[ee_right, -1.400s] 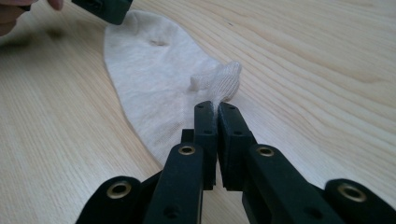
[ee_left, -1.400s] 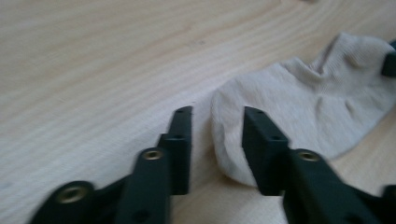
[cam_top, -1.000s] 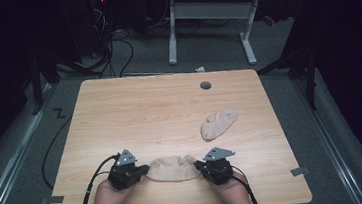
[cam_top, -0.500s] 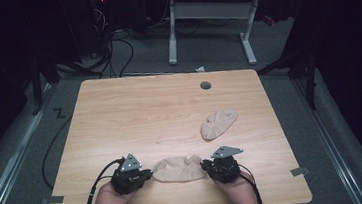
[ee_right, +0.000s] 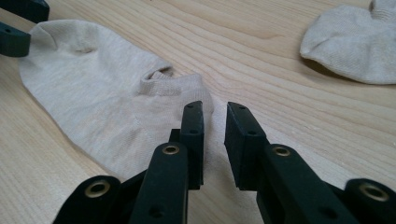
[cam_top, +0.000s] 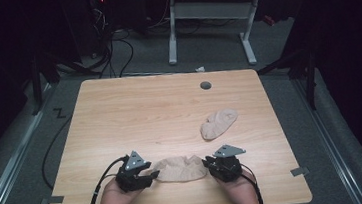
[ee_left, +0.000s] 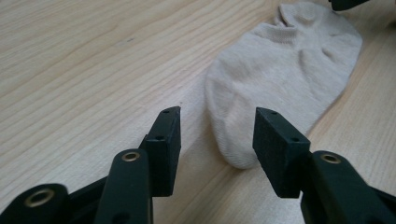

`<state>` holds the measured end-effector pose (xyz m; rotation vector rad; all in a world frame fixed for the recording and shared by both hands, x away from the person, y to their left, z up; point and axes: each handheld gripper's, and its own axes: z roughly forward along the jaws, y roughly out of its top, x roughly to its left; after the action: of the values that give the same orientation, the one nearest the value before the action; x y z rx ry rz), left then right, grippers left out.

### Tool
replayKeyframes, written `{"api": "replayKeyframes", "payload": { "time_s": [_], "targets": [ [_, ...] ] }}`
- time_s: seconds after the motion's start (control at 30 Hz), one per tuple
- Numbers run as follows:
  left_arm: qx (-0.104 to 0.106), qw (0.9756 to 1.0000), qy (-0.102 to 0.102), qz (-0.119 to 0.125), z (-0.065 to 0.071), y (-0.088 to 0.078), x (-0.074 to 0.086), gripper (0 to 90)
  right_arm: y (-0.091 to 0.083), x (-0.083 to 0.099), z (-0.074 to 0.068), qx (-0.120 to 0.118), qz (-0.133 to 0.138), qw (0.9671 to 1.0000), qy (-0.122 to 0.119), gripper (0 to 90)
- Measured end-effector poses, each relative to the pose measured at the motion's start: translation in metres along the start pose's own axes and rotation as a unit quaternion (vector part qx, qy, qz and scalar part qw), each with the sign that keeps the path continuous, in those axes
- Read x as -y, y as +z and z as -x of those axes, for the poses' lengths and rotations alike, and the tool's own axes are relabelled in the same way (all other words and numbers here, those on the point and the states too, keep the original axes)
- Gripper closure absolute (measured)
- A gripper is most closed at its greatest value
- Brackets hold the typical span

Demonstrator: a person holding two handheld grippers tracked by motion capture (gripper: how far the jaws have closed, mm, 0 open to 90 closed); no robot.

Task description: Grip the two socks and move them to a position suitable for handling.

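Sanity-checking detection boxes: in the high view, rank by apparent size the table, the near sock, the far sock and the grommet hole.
1. table, largest by far.
2. near sock, lying flat between the grippers.
3. far sock, bunched and farther from the camera, so its rank under the near sock is unsure.
4. grommet hole, smallest.

In the right gripper view, the second beige fabric sock (ee_right: 355, 42) runs off the top and right edges, and the heel of the flat beige ankle sock (ee_right: 107, 107) lies hidden behind the right hand-held gripper (ee_right: 214, 140). In the left gripper view that sock's far end is cut by the top edge.
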<state>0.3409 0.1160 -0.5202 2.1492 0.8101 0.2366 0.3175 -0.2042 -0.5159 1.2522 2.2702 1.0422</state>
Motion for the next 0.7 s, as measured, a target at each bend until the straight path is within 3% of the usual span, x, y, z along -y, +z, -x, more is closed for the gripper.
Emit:
{"api": "replayKeyframes", "payload": {
  "time_s": [0.1,0.27,0.4,0.53,0.7],
  "targets": [
    [-0.013,0.9998,0.001,0.015,-0.002,-0.007,0.001,51.2,0.001,-0.001,0.000,0.011,0.003,0.9999,-0.004,73.3],
    [-0.029,0.9994,0.011,0.016,-0.009,-0.021,0.007,44.8,0.000,-0.011,0.003,0.029,0.012,0.9995,-0.002,70.2],
    [-0.035,0.9989,0.000,0.032,-0.019,-0.033,0.010,43.3,0.008,-0.023,0.012,0.062,-0.002,0.9981,-0.001,65.6],
    [-0.052,0.9967,-0.003,0.062,-0.026,-0.043,0.008,43.3,0.021,-0.034,0.024,0.096,-0.009,0.9954,0.002,60.5],
    [-0.053,0.9973,0.002,0.052,-0.030,-0.040,0.008,44.7,0.032,-0.045,0.031,0.111,-0.021,0.9936,0.003,59.3]
  ]
}}
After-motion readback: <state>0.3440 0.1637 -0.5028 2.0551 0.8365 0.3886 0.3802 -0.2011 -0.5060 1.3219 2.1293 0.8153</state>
